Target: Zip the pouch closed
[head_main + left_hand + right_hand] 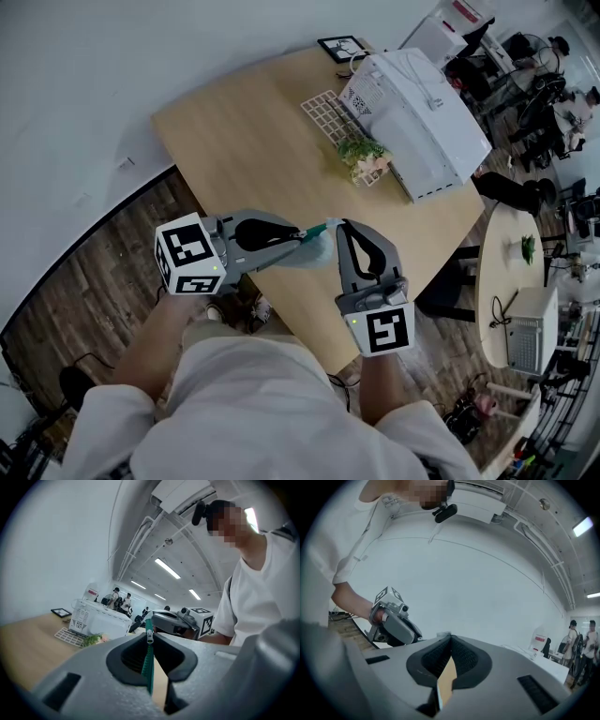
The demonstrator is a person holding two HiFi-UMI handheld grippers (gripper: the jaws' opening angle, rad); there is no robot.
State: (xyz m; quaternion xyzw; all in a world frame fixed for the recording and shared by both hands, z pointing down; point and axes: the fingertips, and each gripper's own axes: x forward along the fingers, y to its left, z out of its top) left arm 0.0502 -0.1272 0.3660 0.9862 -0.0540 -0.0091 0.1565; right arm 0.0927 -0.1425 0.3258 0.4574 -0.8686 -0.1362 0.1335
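Over the near edge of the bench the pouch hangs between both tools. The left gripper has its jaws pinched narrow on the green zipper. The right gripper has its jaws clamped on the pouch's end. Best to hold it taut and pull straight.

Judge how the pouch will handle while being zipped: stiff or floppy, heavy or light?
Probably floppy: the pouch bunches softly between the two claws. Likely light, since two small pinches seem to carry it: left claw on the zip, right claw apparently on an edge. The narrow zip tape could slip if pulled hard.
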